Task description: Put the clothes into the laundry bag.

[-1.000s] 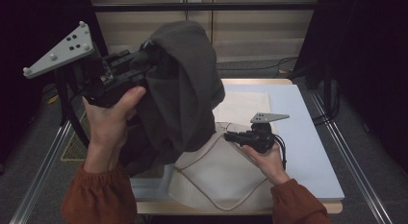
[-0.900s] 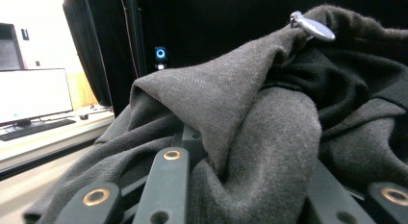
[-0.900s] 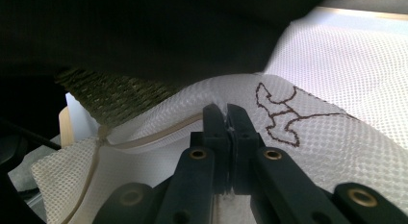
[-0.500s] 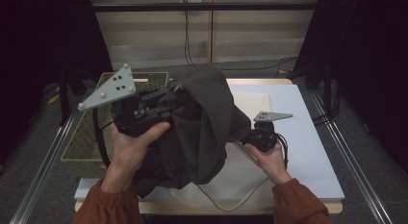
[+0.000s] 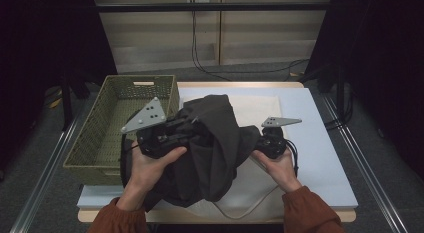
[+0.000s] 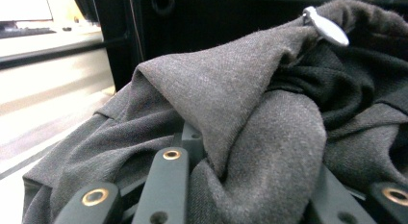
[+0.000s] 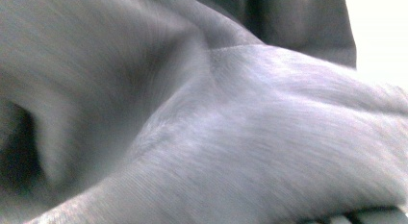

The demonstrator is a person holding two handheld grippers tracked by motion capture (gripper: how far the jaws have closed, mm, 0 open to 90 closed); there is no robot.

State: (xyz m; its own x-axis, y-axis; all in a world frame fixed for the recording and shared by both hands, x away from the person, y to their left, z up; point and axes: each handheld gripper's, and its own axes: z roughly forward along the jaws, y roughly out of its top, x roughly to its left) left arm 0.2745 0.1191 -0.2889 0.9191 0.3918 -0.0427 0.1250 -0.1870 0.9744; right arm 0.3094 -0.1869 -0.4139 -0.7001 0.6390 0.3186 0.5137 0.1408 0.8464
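A dark grey garment [image 5: 220,143] lies bunched over the middle of the table, stretched between both grippers. My left gripper [image 5: 192,134] holds its left side; in the left gripper view the black jaws [image 6: 250,195] pinch a thick fold of the garment [image 6: 231,99], and a silver zipper pull [image 6: 327,28] shows at the upper right. My right gripper [image 5: 261,143] sits at the garment's right edge with its tips buried in the cloth. Close, blurred grey garment fabric [image 7: 202,118] lies right in front of the right gripper view's camera.
A green woven basket [image 5: 95,138] stands at the table's left edge. Under the garment lies a cream cloth [image 5: 260,110] with a pale cord [image 5: 250,210] near the front edge. The white tabletop [image 5: 325,143] is bare to the right.
My left hand has come down from head height to just above the table, bringing the garment with it. The right hand has stayed where it was.
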